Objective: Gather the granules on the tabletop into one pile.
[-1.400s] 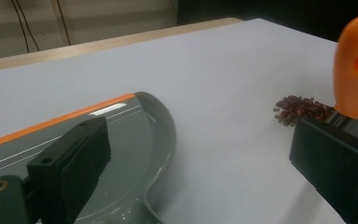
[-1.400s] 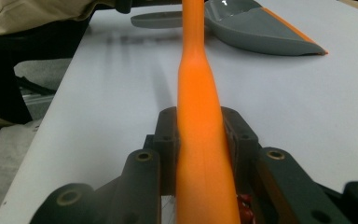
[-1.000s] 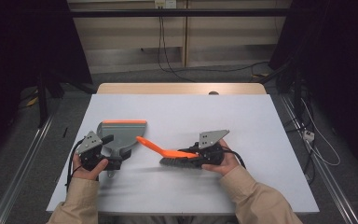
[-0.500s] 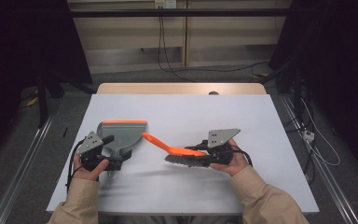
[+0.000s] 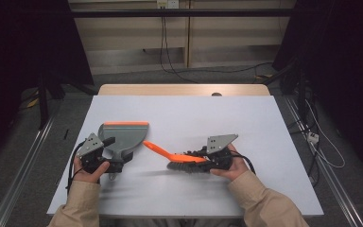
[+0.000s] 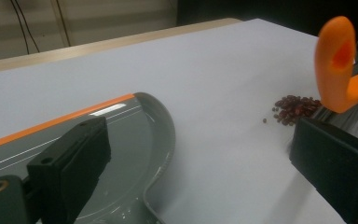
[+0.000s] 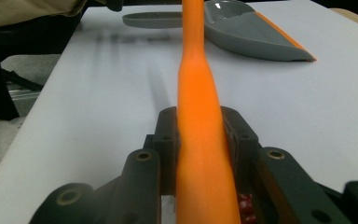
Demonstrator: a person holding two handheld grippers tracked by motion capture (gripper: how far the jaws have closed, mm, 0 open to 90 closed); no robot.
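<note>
A grey dustpan [image 5: 123, 135] with an orange lip lies on the white table [image 5: 264, 123] at the left. My left gripper [image 5: 122, 160] rests at its near end, jaws pointing right. In the left gripper view the gripper [image 6: 200, 135] stands wide open, one jaw over the dustpan [image 6: 135, 135] and bare table between the jaws. My right gripper [image 5: 197, 159] is shut on the orange handle of a hand brush [image 5: 170, 153], whose dark bristles touch the table. The right gripper view shows the jaws [image 7: 200, 126] clamped on the handle [image 7: 198, 84]. A small heap of red beans [image 6: 296, 106] lies by the bristles.
A wooden strip [image 5: 184, 90] runs along the table's far edge. Cables lie on the floor behind the table [image 5: 170, 66] and at its right [image 5: 314, 137]. Metal rails [image 5: 23, 165] flank both sides.
My right gripper has shifted slightly to the right with the brush in it. The left gripper and the dustpan have stayed put.
</note>
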